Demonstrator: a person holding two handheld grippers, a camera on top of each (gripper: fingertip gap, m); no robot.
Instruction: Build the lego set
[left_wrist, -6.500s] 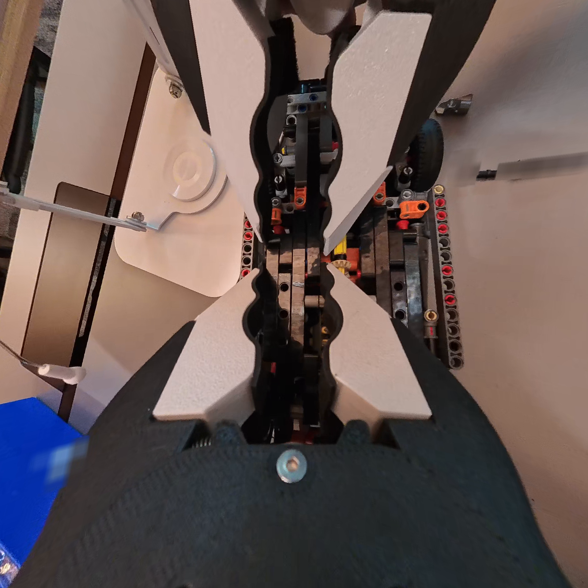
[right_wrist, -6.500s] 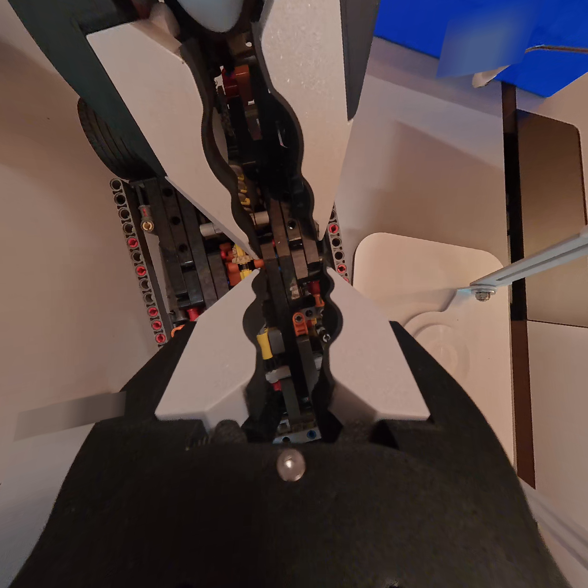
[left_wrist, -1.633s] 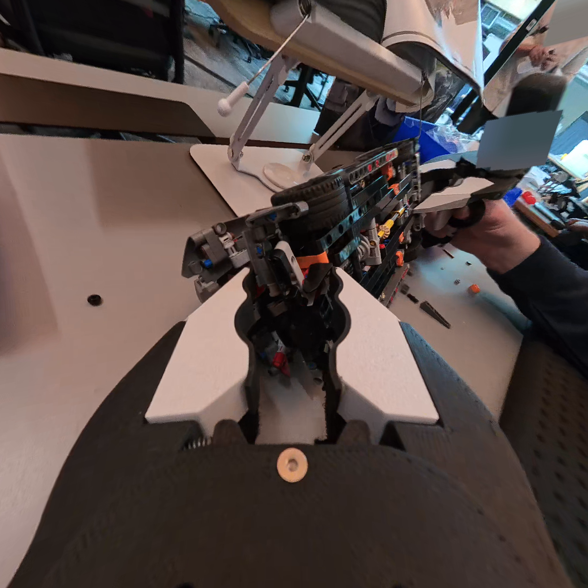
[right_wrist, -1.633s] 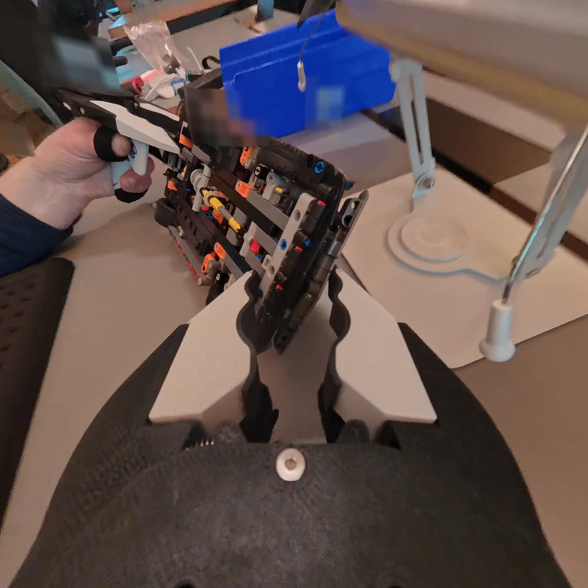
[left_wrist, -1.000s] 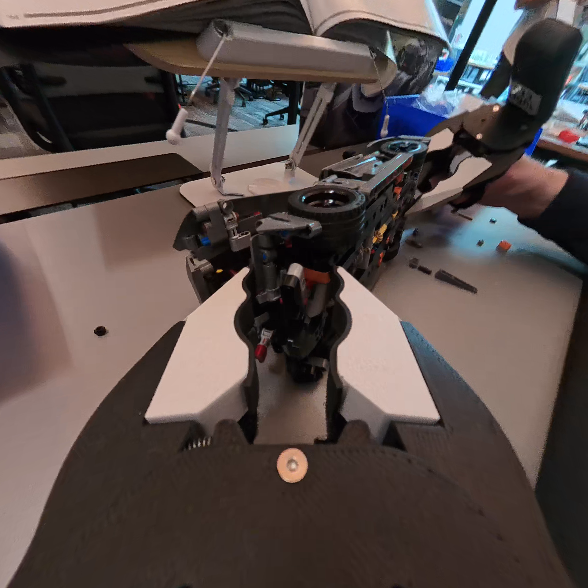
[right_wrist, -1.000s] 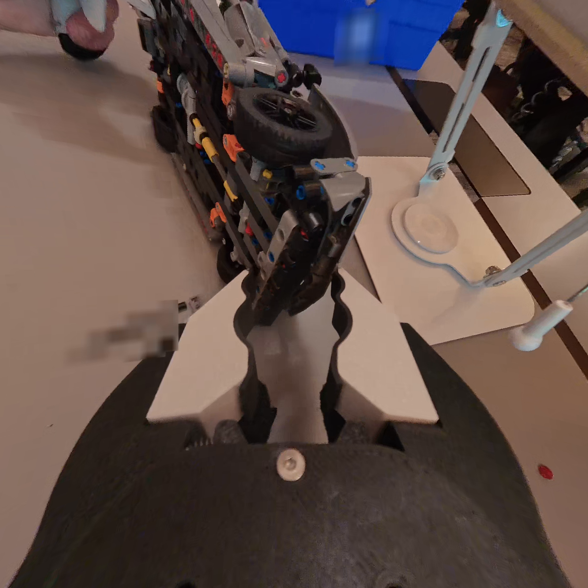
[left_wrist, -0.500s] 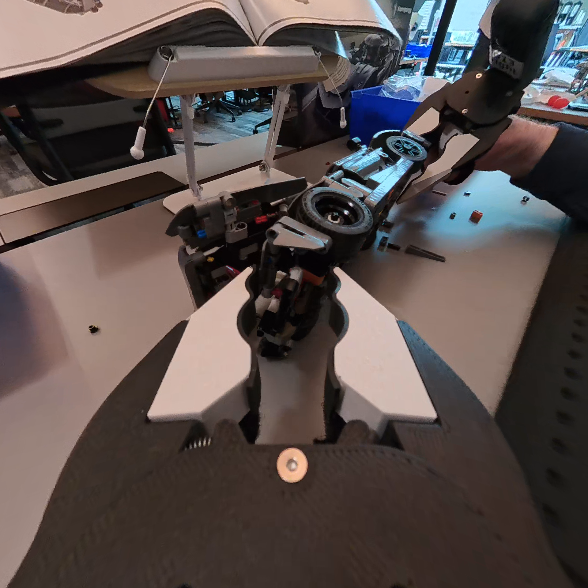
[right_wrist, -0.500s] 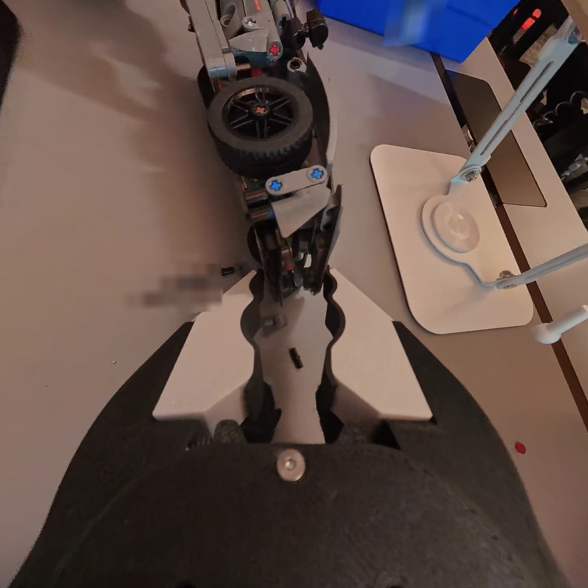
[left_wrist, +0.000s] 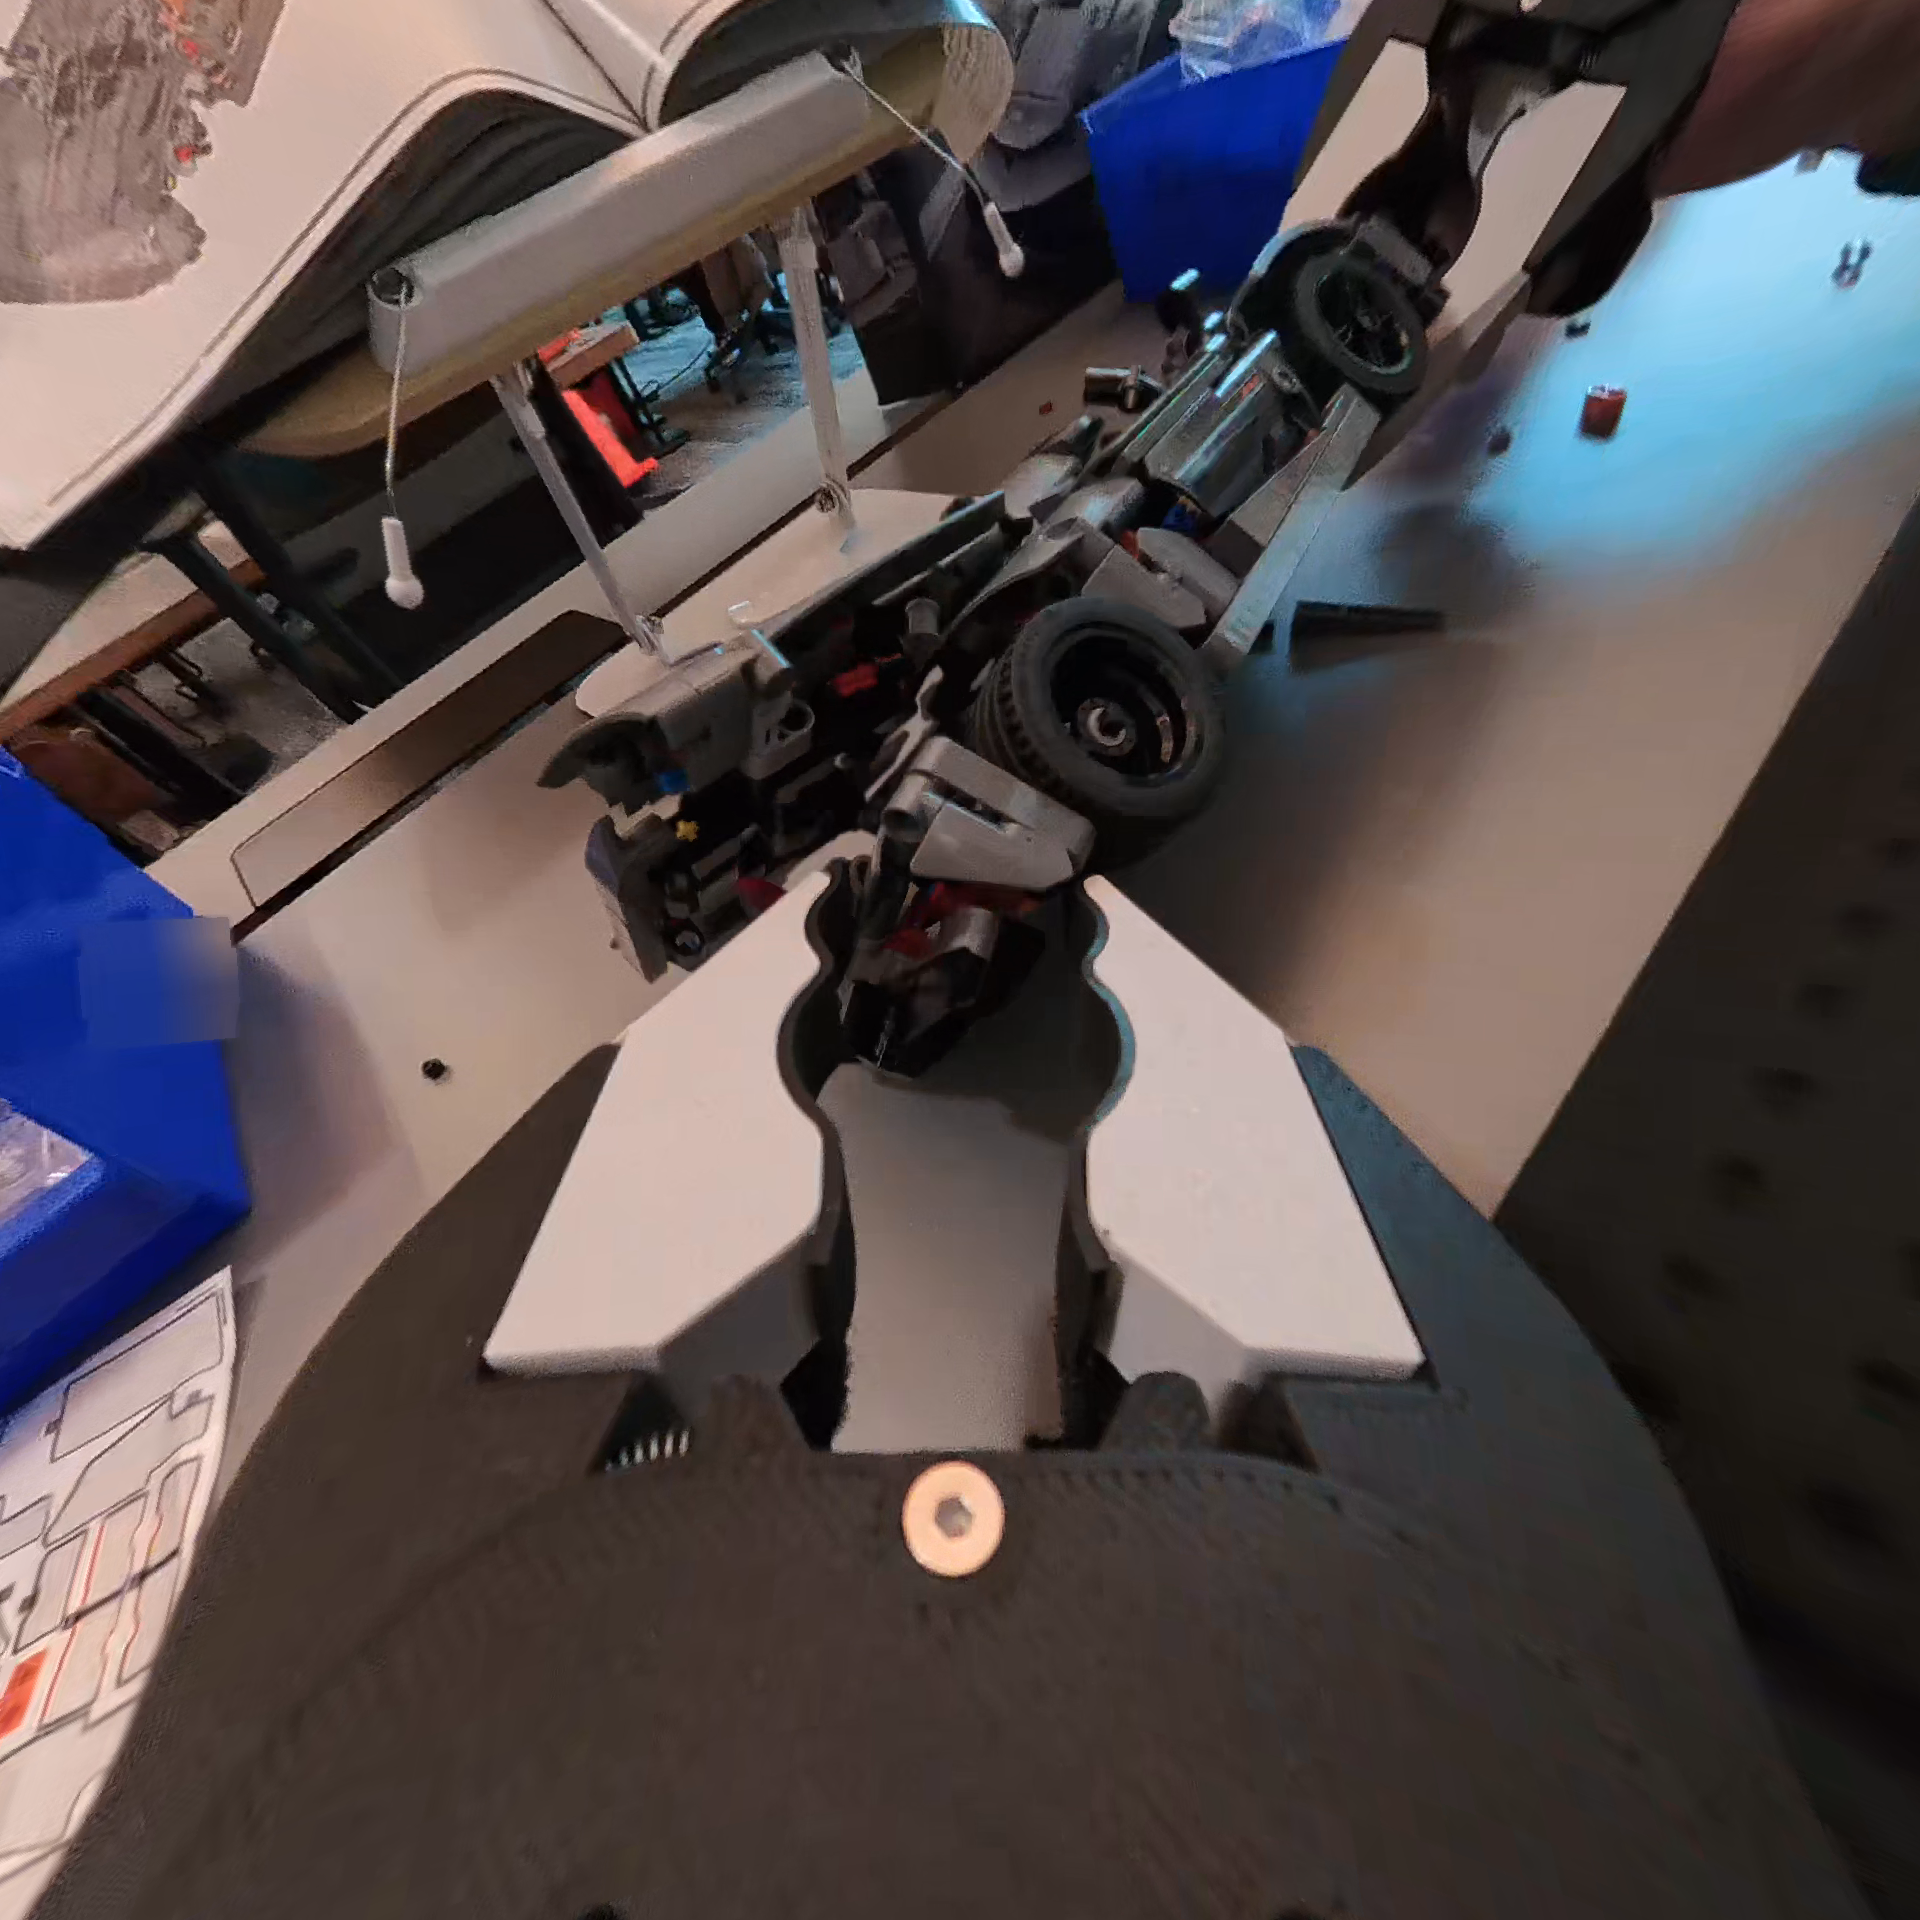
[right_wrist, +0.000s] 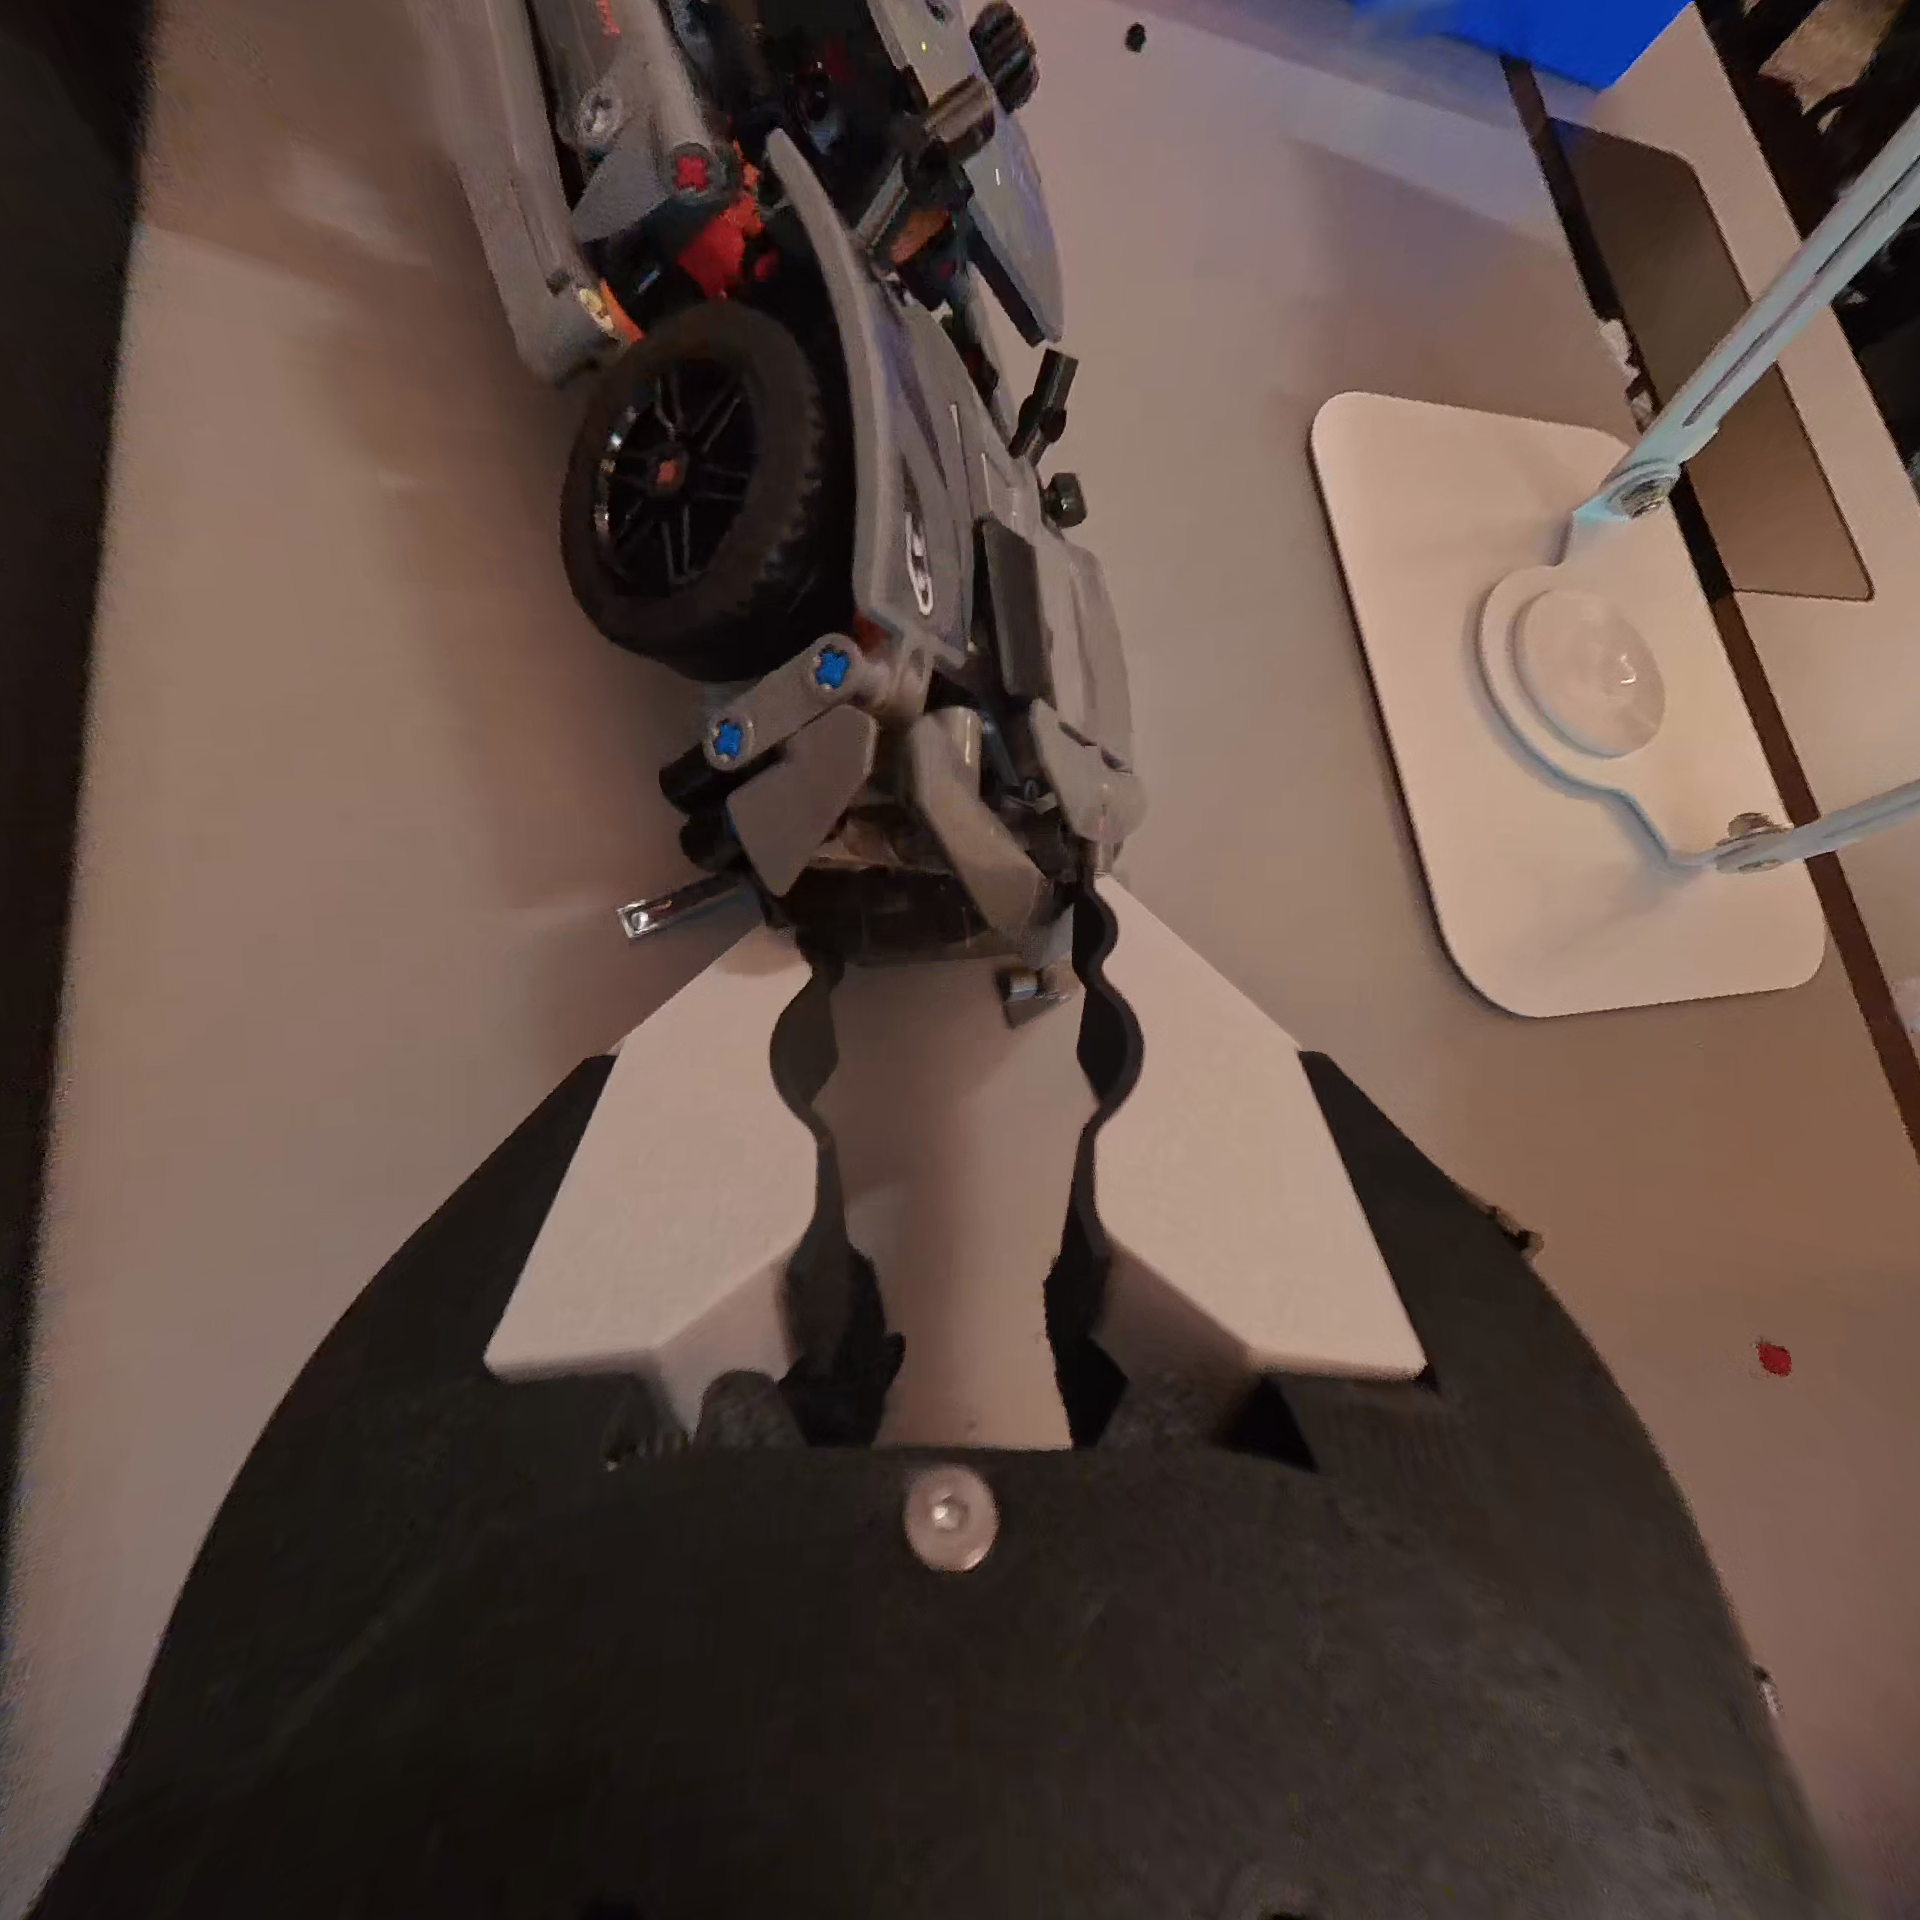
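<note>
Lego car on bench, wheels down. Left gripper fingers apart around near end; right gripper fingers apart, just clear. You withdraw straight back, avoiding snagging panels.

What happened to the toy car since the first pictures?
It was turned over from belly-up, and now the car sits wheels-down on the table. The right gripper has let go; the left gripper looks open around its end. The book stand stayed put.

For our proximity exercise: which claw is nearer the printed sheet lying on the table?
Left. The sheet lies just beside the left claw; the right claw is at the far end of the car.
</note>
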